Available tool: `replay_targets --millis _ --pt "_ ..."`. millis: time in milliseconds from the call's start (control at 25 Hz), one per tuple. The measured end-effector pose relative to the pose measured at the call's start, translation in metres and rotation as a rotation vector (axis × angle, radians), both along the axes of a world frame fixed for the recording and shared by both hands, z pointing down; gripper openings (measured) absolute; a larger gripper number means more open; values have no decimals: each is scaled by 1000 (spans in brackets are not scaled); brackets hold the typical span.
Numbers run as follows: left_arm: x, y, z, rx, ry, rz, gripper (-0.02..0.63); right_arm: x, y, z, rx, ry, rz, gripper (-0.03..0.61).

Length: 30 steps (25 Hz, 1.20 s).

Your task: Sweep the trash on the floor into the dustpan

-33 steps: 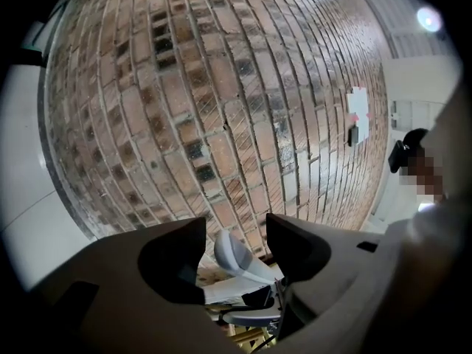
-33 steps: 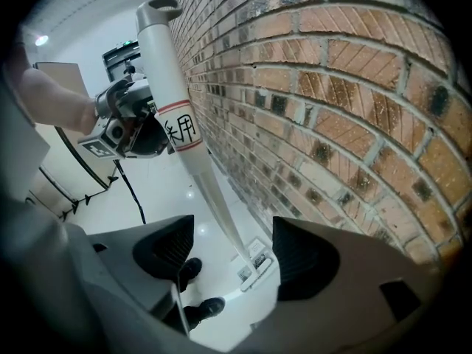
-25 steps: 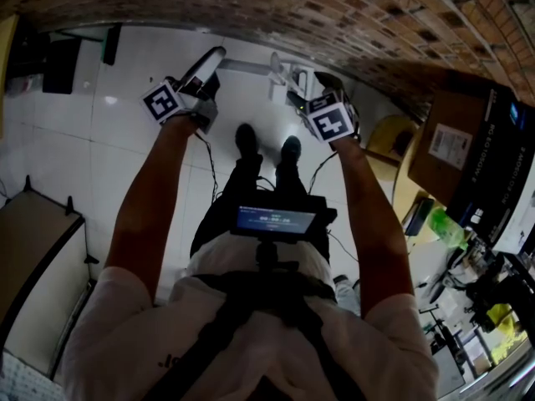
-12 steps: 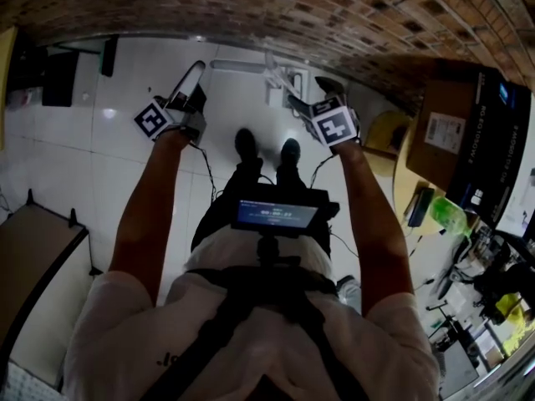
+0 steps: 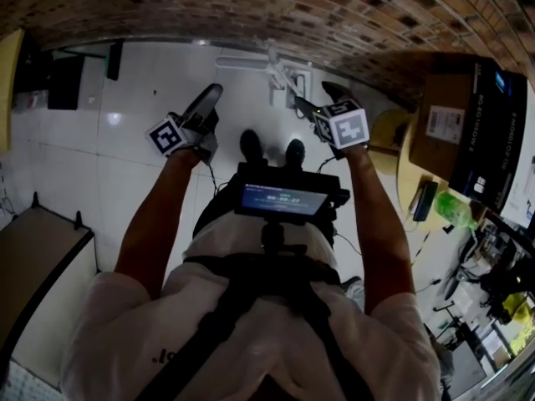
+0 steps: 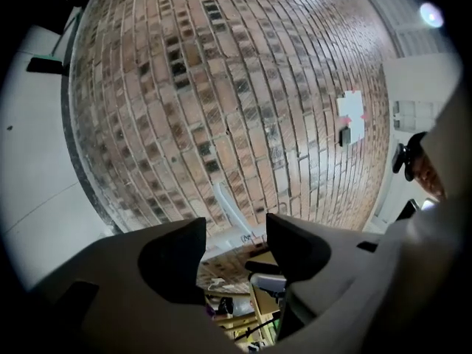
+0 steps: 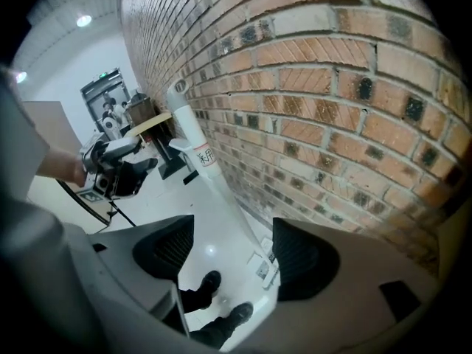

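Over the white floor (image 5: pixel 125 165), tools aloft.
Jaws apart and empty, left tool (image 6: pixel 234 245) and right tool (image 7: pixel 232 253) face the brick wall (image 6: pixel 221 87).

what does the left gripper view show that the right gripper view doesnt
Only the left gripper view: a white sheet stuck on the brick wall.

Only the right gripper view: the person's black shoes on the white floor, and the label near the top of the white pole.

Both: the brick wall, the white pole standing by it, and jaws apart with nothing between them, on the left gripper in its view and the right gripper in its own.
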State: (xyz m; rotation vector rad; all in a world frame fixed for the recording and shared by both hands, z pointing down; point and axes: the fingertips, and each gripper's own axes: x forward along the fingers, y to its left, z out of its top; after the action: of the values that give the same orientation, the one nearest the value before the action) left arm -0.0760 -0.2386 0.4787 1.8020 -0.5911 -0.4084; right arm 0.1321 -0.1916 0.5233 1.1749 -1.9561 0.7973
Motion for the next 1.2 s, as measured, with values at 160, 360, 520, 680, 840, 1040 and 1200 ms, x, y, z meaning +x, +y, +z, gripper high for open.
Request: replay_targets --millis 160,360,520,680,840,1040,1200 --pt "19 27 -5 -10 12 74 242 -5 6 -12 24 -38 9 337" --pt "38 55 -13 -16 18 169 202 -2 20 -15 22 -18 18 242" --pt "45 67 -20 11 22 205 102 -3 30 -15 25 -22 20 153" --pt "48 67 -35 72 28 215 19 -5 37 -15 30 -6 12 50" --pt "52 65 -52 132 0 209 2 -6 41 -19 27 -32 11 5" --pt "69 70 -74 197 -36 190 2 6 44 -40 70 -142 93 5" --pt "85 84 -84 204 -60 145 2 27 50 -65 135 -193 132 5"
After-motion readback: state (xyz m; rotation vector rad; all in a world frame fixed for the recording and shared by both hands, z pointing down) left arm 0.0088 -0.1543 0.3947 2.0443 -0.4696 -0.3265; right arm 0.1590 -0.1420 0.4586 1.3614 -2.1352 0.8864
